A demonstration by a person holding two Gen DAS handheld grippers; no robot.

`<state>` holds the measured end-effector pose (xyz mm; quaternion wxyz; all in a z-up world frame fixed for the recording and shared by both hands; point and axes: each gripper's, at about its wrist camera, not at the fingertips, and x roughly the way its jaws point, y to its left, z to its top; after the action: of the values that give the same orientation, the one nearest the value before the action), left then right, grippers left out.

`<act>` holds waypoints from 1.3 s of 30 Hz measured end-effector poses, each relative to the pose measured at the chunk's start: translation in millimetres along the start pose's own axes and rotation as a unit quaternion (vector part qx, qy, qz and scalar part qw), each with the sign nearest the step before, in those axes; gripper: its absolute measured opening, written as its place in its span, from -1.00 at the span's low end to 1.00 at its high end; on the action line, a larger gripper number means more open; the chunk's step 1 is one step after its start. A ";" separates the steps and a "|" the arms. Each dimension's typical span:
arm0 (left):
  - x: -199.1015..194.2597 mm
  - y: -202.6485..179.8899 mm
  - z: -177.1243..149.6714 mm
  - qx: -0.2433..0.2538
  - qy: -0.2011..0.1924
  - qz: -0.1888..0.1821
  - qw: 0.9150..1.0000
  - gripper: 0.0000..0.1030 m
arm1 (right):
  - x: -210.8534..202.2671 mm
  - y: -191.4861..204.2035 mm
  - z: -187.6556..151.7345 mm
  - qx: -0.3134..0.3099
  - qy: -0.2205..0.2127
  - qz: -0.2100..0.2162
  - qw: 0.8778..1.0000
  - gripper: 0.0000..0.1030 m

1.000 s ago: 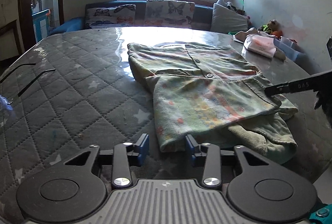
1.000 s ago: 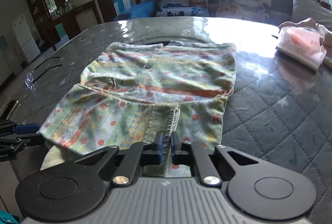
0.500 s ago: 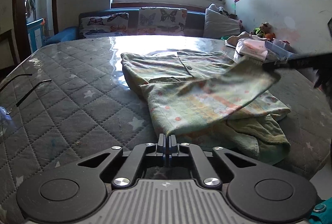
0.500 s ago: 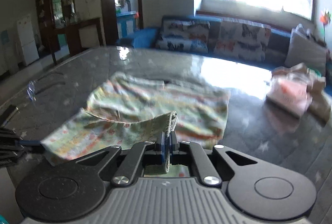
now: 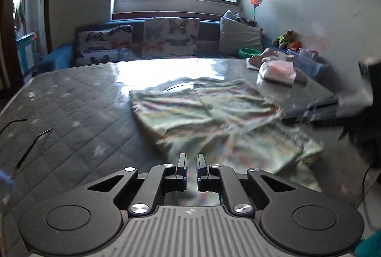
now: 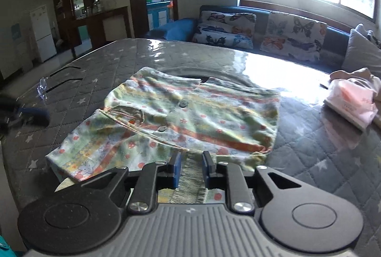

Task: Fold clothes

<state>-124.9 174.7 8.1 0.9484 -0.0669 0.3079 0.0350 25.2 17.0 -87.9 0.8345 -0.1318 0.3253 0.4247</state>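
Observation:
A small green patterned shirt with buttons (image 6: 190, 114) lies on the quilted grey mattress (image 6: 107, 61), its lower part folded up over its body. It shows blurred in the left wrist view (image 5: 214, 119). My right gripper (image 6: 191, 166) is open just over the ribbed hem at the shirt's near edge, with the cloth lying between the jaws. My left gripper (image 5: 191, 165) stands slightly open at the shirt's near left edge, holding nothing. It also shows blurred at the left edge of the right wrist view (image 6: 26, 114).
A pair of glasses (image 6: 47, 86) lies on the mattress at the left. A pink-and-white packet (image 6: 350, 102) and other clothes sit at the far right. A sofa with butterfly cushions (image 6: 262, 31) stands behind. The mattress edge is close below both grippers.
Both grippers were shut on the shirt's lower edge and carried it up and over; now both have opened and let go, and the folded flap lies on the shirt.

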 end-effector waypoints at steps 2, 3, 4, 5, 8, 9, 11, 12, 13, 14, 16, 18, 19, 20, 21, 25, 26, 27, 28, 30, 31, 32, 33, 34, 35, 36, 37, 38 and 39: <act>12.1 -1.4 8.9 0.003 0.004 -0.013 1.000 -0.73 | 6.0 2.1 0.2 -0.003 0.004 0.004 1.000 -0.65; 20.5 -1.9 11.5 0.008 0.006 -0.013 1.000 -0.73 | 9.0 2.8 0.4 -0.004 0.005 0.006 1.000 -0.65; 28.9 -2.5 14.1 0.013 0.008 -0.014 1.000 -0.73 | 12.1 2.8 0.8 -0.005 0.007 0.007 1.000 -0.65; 38.2 -2.8 16.2 0.016 0.012 -0.012 1.000 -0.73 | 15.3 3.0 1.0 -0.005 0.008 0.008 1.000 -0.65; 67.0 -1.5 17.0 0.016 0.028 -0.009 0.999 -0.73 | 27.9 4.0 2.6 -0.009 0.017 0.008 1.000 -0.65; 74.9 -1.8 17.0 0.017 0.032 -0.010 0.999 -0.74 | 31.1 4.3 2.5 -0.010 0.019 0.007 1.000 -0.65; 85.7 -2.2 13.1 0.028 0.035 -0.004 0.999 -0.74 | 38.7 3.4 1.5 -0.009 0.024 0.006 1.000 -0.65; 90.6 -1.2 11.7 0.029 0.040 -0.001 0.999 -0.74 | 42.1 2.2 0.4 -0.009 0.027 0.005 1.000 -0.64; 94.7 1.0 9.9 0.027 0.045 0.002 0.999 -0.74 | 45.5 1.1 -0.6 -0.008 0.031 0.003 0.999 -0.64; 98.1 5.1 7.2 0.021 0.053 0.006 0.998 -0.75 | 48.2 -0.2 -1.7 -0.008 0.034 0.003 0.999 -0.64; 98.8 13.0 4.5 0.011 0.055 0.009 0.998 -0.75 | 47.8 -1.5 -2.7 -0.008 0.033 0.005 0.999 -0.64; 95.9 19.1 3.7 0.003 0.052 0.009 0.999 -0.75 | 41.4 -0.3 -2.0 -0.011 0.033 0.004 0.999 -0.64; 92.8 18.4 4.6 0.003 0.049 0.010 0.999 -0.75 | 36.6 1.7 -1.8 -0.016 0.031 0.009 0.999 -0.63; 89.2 16.4 4.9 0.007 0.045 0.012 0.999 -0.75 | 31.9 3.8 -1.6 -0.020 0.030 0.014 0.999 -0.63; 85.5 14.1 5.0 0.011 0.041 0.010 0.999 -0.75 | 27.1 5.8 -1.4 -0.025 0.028 0.018 0.999 -0.62; 75.6 1.8 0.9 0.022 0.035 -0.007 0.999 -0.71 | 16.3 15.1 -8.5 -0.046 0.033 0.033 0.998 -0.45; 76.8 -0.1 -2.8 0.028 0.040 -0.004 0.999 -0.65 | 15.5 17.3 -11.4 -0.050 0.036 0.036 0.997 -0.43; 78.0 -2.1 -6.6 0.035 0.045 -0.001 0.998 -0.63 | 15.1 18.9 -14.1 -0.053 0.038 0.037 0.997 -0.37; 78.2 -3.4 -10.0 0.039 0.046 0.001 0.998 -0.62 | 15.8 19.6 -16.6 -0.053 0.041 0.034 0.997 -0.36; 77.0 -6.4 -12.3 0.040 0.045 0.003 0.998 -0.60 | 15.6 21.1 -21.4 -0.054 0.045 0.028 0.997 -0.36; 73.7 -8.3 -11.6 0.040 0.043 0.004 0.998 -0.58 | 12.9 21.9 -21.8 -0.055 0.042 0.027 0.997 -0.36; 69.2 -10.8 -10.9 0.040 0.039 0.002 0.998 -0.57 | 10.0 22.6 -22.0 -0.054 0.038 0.026 0.997 -0.35; 64.7 -14.3 -11.0 0.041 0.034 -0.004 0.999 -0.56 | 7.4 23.3 -22.1 -0.053 0.034 0.026 0.998 -0.32; 60.7 -18.7 -11.9 0.042 0.031 -0.010 0.999 -0.51 | 6.1 23.8 -22.8 -0.052 0.032 0.025 0.998 -0.29; 58.1 -23.8 -13.9 0.047 0.030 -0.016 0.998 -0.46 | 5.4 24.4 -24.2 -0.051 0.032 0.024 0.998 -0.26; 57.7 -30.0 -17.9 0.056 0.034 -0.021 0.998 -0.45 | 6.3 25.0 -26.7 -0.050 0.035 0.022 0.998 -0.26; 57.3 -36.3 -21.8 0.066 0.037 -0.026 0.997 -0.43 | 7.3 25.6 -28.8 -0.049 0.038 0.021 0.998 -0.25; 57.3 -42.0 -25.9 0.077 0.041 -0.028 0.996 -0.40 | 7.8 26.7 -32.1 -0.051 0.039 0.019 0.998 -0.23; 57.8 -47.1 -30.2 0.089 0.045 -0.023 0.995 -0.38 | 6.9 28.3 -34.9 -0.057 0.037 0.015 0.998 -0.22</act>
<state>-90.7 125.1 -45.2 0.9364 0.0087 0.3504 -0.0178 -9.3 21.1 -117.2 0.8066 -0.1897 0.3328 0.4502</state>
